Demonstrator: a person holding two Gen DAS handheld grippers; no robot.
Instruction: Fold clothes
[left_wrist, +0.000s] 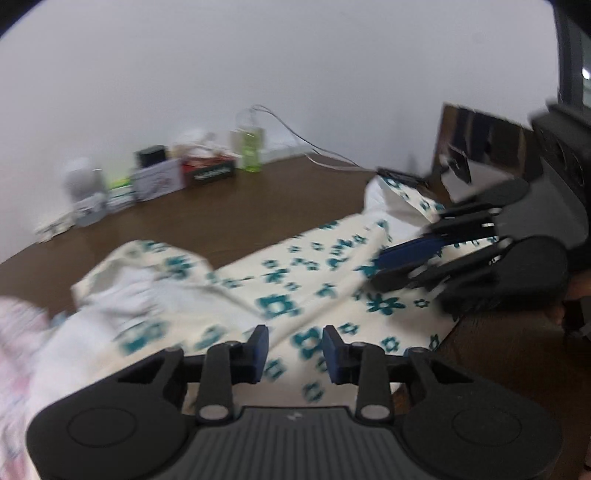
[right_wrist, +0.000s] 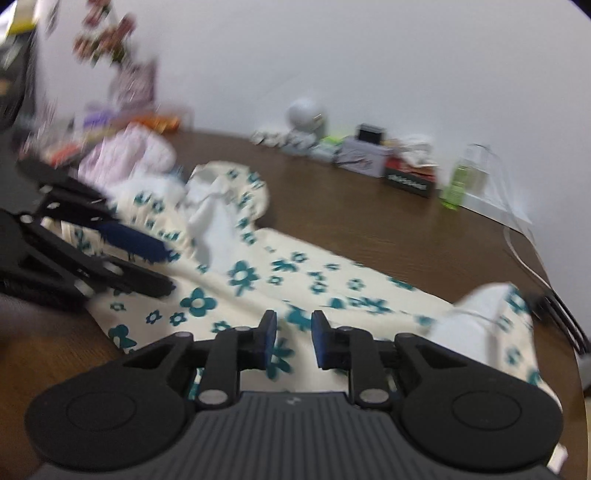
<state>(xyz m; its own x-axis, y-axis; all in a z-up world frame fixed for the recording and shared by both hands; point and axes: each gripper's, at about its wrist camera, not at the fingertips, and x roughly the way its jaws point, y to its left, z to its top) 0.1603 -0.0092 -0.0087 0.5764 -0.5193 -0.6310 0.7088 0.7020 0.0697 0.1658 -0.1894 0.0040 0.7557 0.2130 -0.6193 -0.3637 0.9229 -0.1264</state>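
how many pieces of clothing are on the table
2: a cream floral garment spread under both grippers, and a pink garment bunched beyond its far end. More may be hidden.

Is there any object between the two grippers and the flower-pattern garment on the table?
Nothing visible is in the way. The left gripper and the right gripper are both open, directly over the floral garment. The boxes and the green bottle stand apart, along the wall.
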